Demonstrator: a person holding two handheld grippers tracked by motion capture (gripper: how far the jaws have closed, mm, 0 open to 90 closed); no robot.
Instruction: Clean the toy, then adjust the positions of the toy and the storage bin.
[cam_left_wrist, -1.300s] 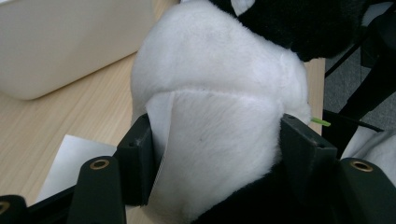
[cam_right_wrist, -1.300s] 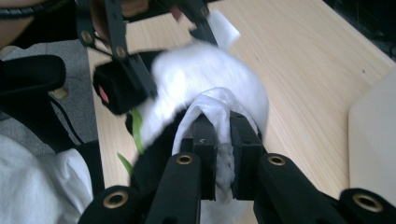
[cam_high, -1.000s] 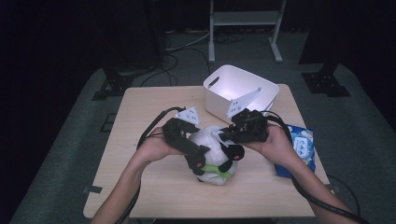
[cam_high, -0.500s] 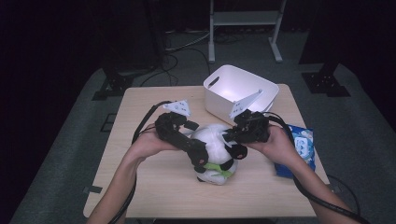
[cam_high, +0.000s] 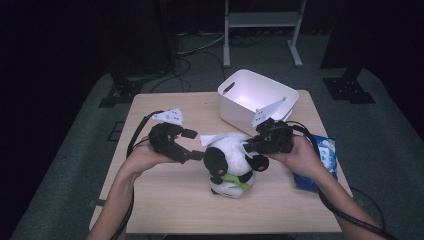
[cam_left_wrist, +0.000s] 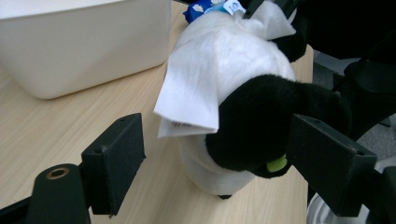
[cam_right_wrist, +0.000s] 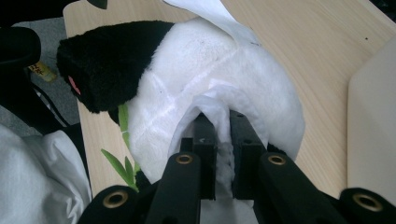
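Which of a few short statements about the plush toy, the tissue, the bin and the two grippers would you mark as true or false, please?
1. The right gripper is shut on the tissue draped over the plush toy. True.
2. The left gripper clamps the plush toy. False: its jaws have just been opening and stand apart, with the toy's black part between them, unpressed.
3. The white bin stands on the table beyond the toy. True.
4. The plush toy lies inside the bin. False: it sits on the table.
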